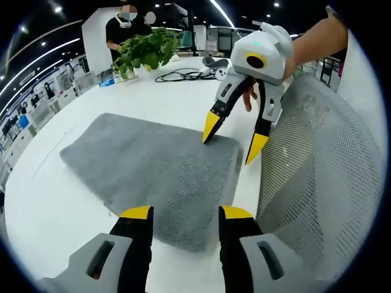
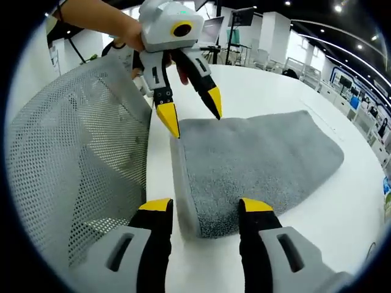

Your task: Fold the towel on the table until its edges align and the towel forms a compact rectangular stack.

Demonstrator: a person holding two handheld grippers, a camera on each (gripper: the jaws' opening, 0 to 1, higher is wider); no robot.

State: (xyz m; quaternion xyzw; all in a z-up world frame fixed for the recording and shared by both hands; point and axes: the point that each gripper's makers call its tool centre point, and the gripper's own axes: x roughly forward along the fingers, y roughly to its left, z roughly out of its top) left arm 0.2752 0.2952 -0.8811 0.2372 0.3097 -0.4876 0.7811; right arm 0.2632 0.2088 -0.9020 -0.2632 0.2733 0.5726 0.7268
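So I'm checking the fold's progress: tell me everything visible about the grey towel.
The grey fluffy terry towel lies flat on the white table, roughly rectangular, apparently doubled along the thick edge nearest the mesh chair back. The left gripper and right gripper hang open at that edge's two corners, yellow fingertips at its surface.

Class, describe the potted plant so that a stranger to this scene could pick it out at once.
Start at the white table with the grey towel spread on it. Look to the far edge beyond the towel, left of the black cable: the potted plant stands there. It is the one leafy green thing on the table.
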